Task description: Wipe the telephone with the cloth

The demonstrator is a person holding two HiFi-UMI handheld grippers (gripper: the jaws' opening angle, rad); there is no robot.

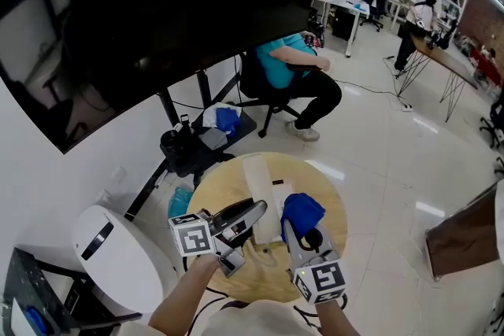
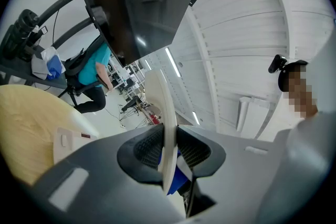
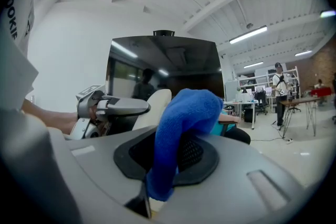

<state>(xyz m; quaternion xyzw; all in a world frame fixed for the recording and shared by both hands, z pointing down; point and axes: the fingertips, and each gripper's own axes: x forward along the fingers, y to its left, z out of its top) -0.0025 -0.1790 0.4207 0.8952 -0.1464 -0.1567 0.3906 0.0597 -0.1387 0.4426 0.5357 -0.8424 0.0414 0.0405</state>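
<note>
A white telephone base (image 1: 262, 173) lies on the round wooden table (image 1: 216, 193); in the left gripper view the base (image 2: 71, 141) shows low on the left. My left gripper (image 1: 253, 212) is shut on the white handset (image 2: 165, 123), which stands edge-on between its pads and is lifted off the base. My right gripper (image 1: 303, 230) is shut on a blue cloth (image 1: 302, 210) that bulges up over its jaws. In the right gripper view the cloth (image 3: 184, 123) sits just in front of the cream handset (image 3: 153, 106), with the left gripper (image 3: 113, 107) beside it.
A big dark screen (image 1: 157, 12) on a black stand rises behind the table. A white rounded device (image 1: 118, 256) stands at the lower left. A seated person in a teal shirt (image 1: 287, 63) is beyond the table, with desks and another person (image 1: 417, 12) far back.
</note>
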